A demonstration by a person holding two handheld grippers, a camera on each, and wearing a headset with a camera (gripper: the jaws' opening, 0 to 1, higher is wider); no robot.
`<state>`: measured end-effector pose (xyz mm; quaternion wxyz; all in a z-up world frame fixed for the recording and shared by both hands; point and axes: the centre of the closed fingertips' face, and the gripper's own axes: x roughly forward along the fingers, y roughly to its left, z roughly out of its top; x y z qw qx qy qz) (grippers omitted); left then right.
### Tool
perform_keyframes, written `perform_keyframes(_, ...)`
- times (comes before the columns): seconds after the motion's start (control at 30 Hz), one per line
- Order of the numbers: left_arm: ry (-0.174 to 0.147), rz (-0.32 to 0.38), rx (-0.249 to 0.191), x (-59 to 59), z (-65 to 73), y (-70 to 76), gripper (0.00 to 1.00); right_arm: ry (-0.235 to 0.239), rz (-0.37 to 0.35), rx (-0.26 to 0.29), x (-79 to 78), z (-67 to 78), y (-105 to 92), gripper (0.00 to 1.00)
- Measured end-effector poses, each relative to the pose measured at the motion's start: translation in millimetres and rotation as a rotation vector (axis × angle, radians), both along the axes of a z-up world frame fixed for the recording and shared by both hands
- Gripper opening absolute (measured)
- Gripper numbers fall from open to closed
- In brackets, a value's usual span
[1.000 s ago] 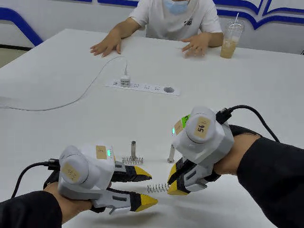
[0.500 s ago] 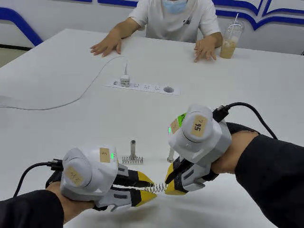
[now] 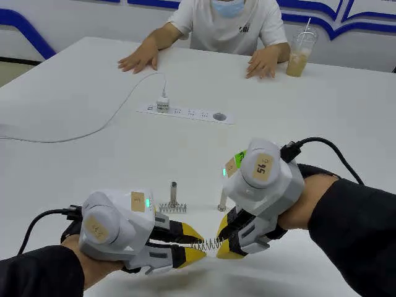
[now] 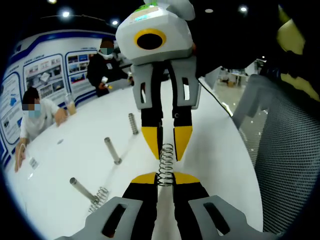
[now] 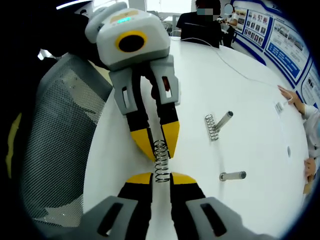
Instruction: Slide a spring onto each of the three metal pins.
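A small steel spring point(image 3: 208, 245) hangs level between my two grippers, just above the white table point(image 3: 93, 93). My left gripper point(image 3: 194, 247) is shut on its left end and my right gripper point(image 3: 221, 242) is shut on its right end. In the left gripper view the spring point(image 4: 165, 165) runs from my own jaws up to the right gripper point(image 4: 166, 142). The right gripper view has the same spring point(image 5: 160, 162) reaching the left gripper point(image 5: 157, 141). Three upright metal pins stand behind: near point(image 4: 82, 189), middle point(image 4: 112, 150), far point(image 4: 132, 123). A second spring point(image 3: 172, 208) lies at the base of one pin point(image 3: 174, 193).
A white power strip point(image 3: 185, 114) with a plugged-in cable lies mid-table. A person sits across the table with both hands on it, beside a plastic drink cup point(image 3: 300, 54). A mesh chair back point(image 5: 55, 130) stands close behind the table's near edge.
My left gripper was open beside the loose spring; it has moved right and shut on the free end of the spring that the right gripper holds.
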<state>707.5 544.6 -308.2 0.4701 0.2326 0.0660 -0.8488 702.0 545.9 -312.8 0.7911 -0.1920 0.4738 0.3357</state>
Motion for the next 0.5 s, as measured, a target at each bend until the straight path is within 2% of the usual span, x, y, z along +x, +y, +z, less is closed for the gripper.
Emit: perform_keyframes(0.5, 0.016, 0.008, 0.014, 0.8, -3.1, 0.2, 0.11, -0.056, 0.007, 0.029, 12.5, 24.2, 11.6, 0.12)
